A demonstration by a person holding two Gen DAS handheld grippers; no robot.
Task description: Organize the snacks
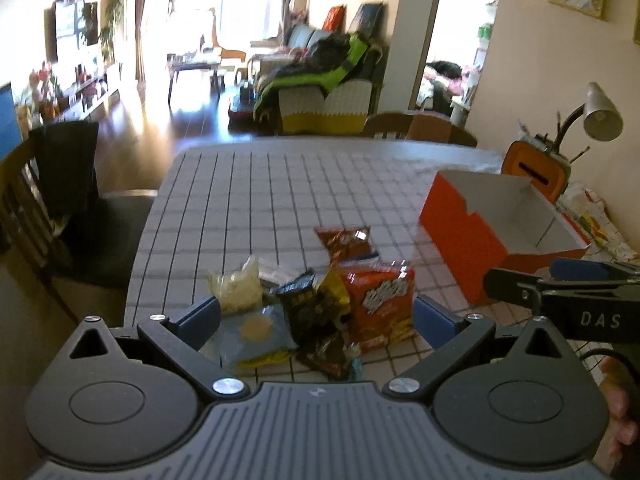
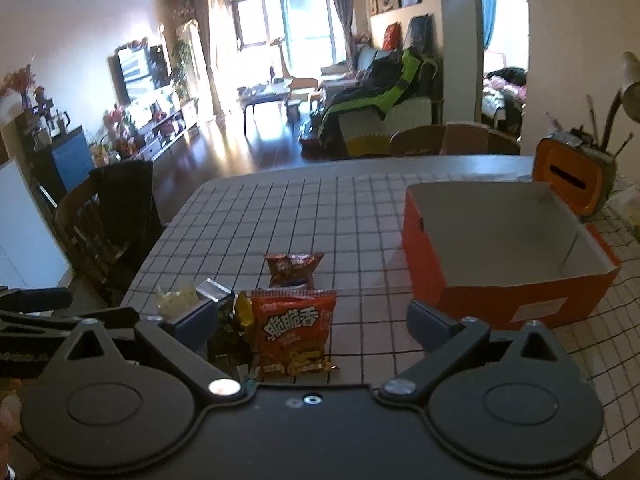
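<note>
A small pile of snack packets lies on the checked tablecloth [image 1: 280, 184]. It holds a big red-orange packet [image 1: 380, 300] [image 2: 294, 332], a dark red packet [image 1: 346, 242] [image 2: 294, 266] behind it, a black packet [image 1: 308, 304], a pale yellow bag [image 1: 240, 286] [image 2: 176, 296] and a grey-blue packet [image 1: 256, 332]. An open orange box [image 1: 472, 236] [image 2: 500, 248] with a white inside stands to the right. My left gripper [image 1: 316, 316] is open and empty, just above the pile. My right gripper [image 2: 310, 320] is open and empty, over the red-orange packet.
An orange container with a slot [image 2: 568, 180] and a desk lamp [image 1: 600, 112] stand at the table's far right. Wooden chairs stand at the left [image 2: 104, 216] and far side [image 2: 444, 140]. A living room lies beyond.
</note>
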